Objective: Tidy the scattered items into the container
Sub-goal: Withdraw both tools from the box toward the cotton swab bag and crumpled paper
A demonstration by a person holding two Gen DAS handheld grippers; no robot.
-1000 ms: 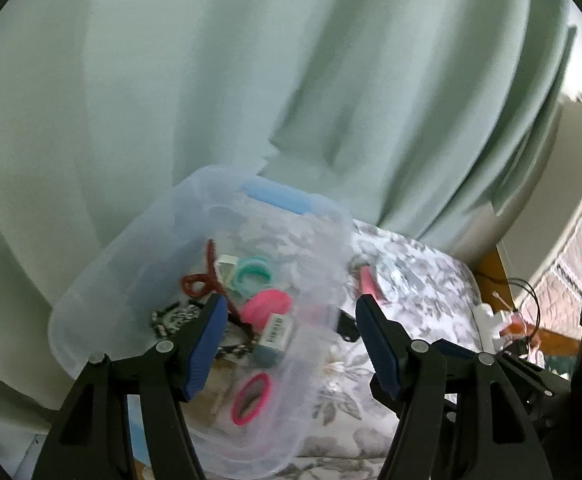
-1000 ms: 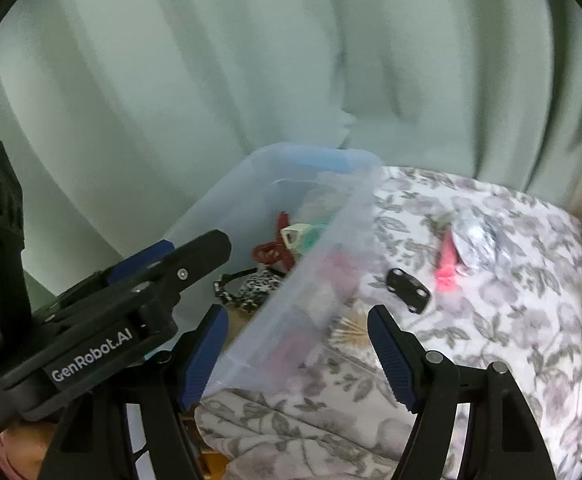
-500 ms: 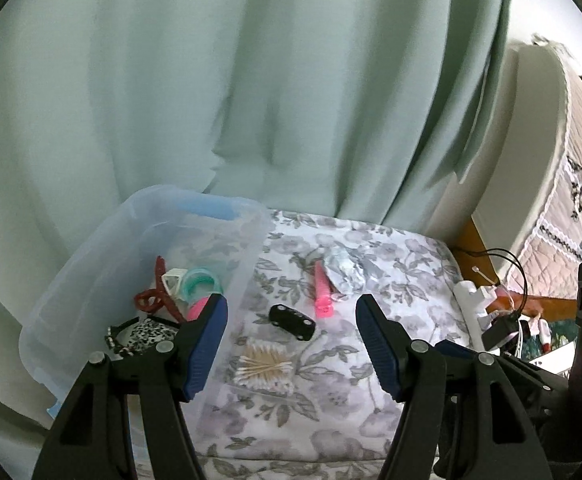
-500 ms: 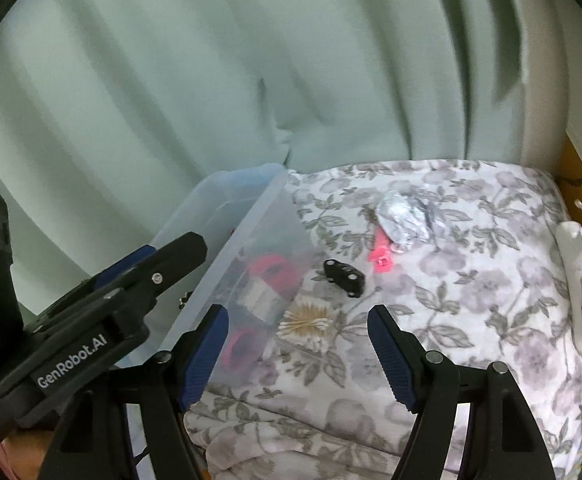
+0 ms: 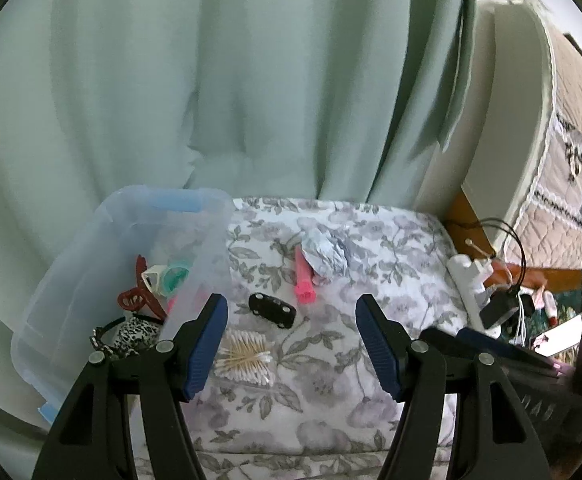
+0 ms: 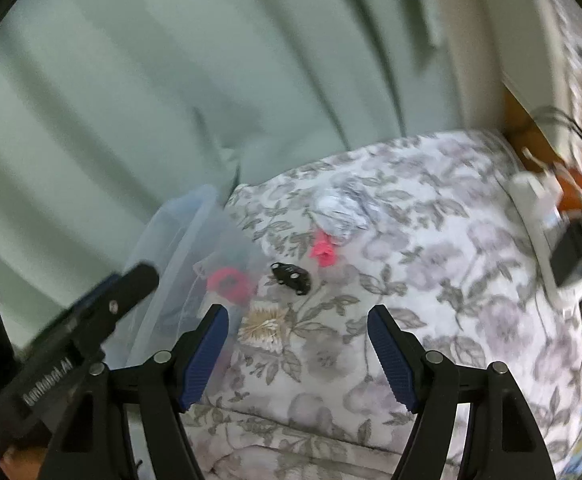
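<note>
Floral surface (image 5: 331, 360) carries four loose items: one black clip (image 5: 272, 311), one pink tube (image 5: 304, 280), one foil wad (image 5: 325, 250), one swab bundle (image 5: 245, 357), right of the container (image 5: 75, 280). Both grippers' (image 5: 289, 344) (image 6: 295, 356) fingers gape wide, empty.

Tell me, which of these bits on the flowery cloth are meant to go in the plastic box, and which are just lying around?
Part of the job:
clear plastic box
black clip
cotton swabs
pink tube
crumpled foil packet
left gripper and right gripper, both open and empty

Just lying about:
white power strip
black charger
green curtain
</note>
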